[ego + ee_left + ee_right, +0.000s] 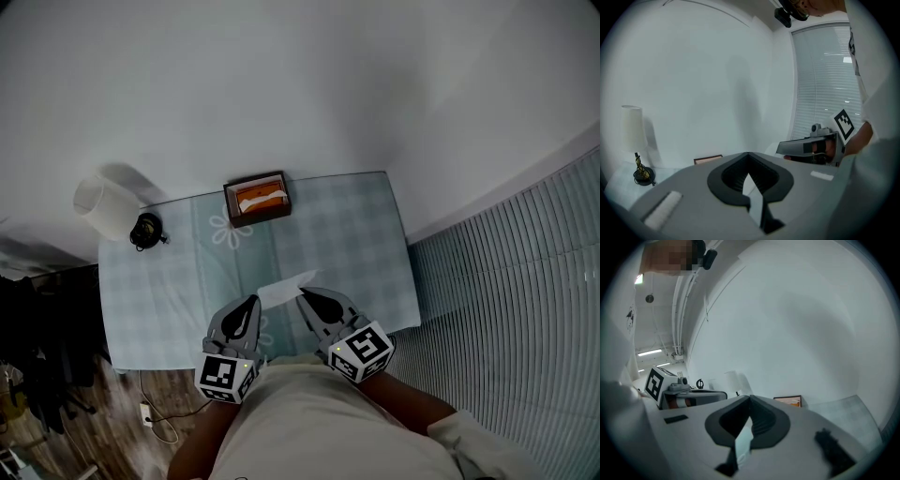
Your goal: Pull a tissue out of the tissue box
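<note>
The wooden tissue box [256,199] stands at the far edge of the table, with orange packaging showing in its top. A white tissue [284,287] is out of the box and stretched flat over the near part of the table. My left gripper [252,302] is shut on its left end and my right gripper [303,295] on its right end. In the left gripper view a strip of tissue [753,199] is pinched between the shut jaws. The right gripper view shows the same, its jaws shut on the tissue [743,440]. The box [789,401] lies well beyond both grippers.
A pale checked cloth [366,234] covers the small table. A white lamp [103,206] and a small black object [145,230] stand at its far left corner. A white wall is behind, ribbed flooring [506,281] to the right, and wood floor with cables [155,417] to the left.
</note>
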### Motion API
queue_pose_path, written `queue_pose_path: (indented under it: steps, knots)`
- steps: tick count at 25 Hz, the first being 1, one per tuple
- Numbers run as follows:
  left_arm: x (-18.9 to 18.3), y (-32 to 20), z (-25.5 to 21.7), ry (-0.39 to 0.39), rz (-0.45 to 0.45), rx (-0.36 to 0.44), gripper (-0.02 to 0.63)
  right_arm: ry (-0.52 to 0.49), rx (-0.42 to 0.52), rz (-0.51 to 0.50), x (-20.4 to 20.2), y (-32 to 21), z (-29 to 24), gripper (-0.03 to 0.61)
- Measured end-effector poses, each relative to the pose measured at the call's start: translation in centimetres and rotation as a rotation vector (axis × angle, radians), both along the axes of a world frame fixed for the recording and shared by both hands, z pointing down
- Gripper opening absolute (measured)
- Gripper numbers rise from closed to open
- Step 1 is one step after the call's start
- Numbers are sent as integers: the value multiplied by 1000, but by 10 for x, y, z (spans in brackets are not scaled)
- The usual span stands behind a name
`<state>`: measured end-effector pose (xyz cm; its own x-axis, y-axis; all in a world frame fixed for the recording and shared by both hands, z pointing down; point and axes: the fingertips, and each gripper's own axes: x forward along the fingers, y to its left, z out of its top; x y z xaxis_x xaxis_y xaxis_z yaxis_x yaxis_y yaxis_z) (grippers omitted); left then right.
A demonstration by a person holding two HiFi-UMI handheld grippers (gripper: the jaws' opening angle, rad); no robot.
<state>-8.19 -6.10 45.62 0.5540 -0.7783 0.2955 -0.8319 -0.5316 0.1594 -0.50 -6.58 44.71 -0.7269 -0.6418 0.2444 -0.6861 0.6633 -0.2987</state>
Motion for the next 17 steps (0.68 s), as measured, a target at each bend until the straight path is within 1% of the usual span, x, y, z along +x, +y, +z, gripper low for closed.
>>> queue_pose_path:
  steps: [8, 17]
  knots:
    - [2, -2, -3, 4, 3, 15, 6, -6, -2, 4, -4, 1, 1, 12]
    - [-2, 2, -1, 8, -3, 4, 6, -2, -9, 13, -4, 2, 2, 12]
